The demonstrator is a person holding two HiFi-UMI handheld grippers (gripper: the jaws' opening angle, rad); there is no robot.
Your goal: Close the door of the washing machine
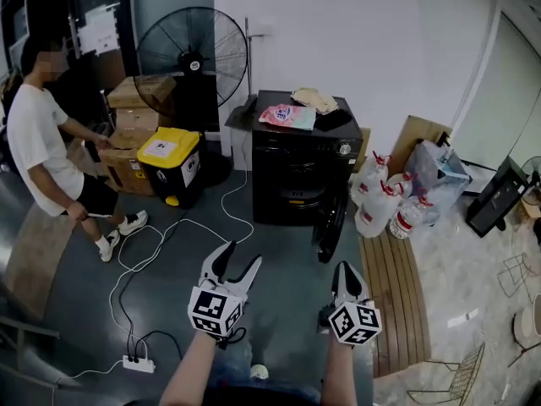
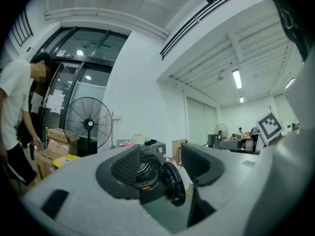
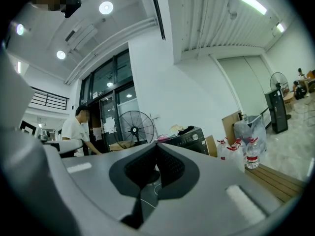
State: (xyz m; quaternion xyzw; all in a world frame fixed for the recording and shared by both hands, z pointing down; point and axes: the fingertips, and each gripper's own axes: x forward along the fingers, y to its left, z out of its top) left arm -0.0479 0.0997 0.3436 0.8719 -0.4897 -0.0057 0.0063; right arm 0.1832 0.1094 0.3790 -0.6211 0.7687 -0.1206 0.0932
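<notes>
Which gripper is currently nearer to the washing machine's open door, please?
Right. In the head view the right gripper sits just below the door, not touching it; the left gripper is farther off, lower left.

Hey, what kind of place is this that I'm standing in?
Probably a workshop or storage corner of an office or lab, not a home laundry room. A black washing machine stands out in the open, with a large pedestal fan and stacked cardboard boxes to its left in the head view.

The right hand-held gripper [image 3: 156, 150], jaws pressed together, points toward the washing machine [image 3: 191, 138] and fan [image 3: 134, 128].
</notes>
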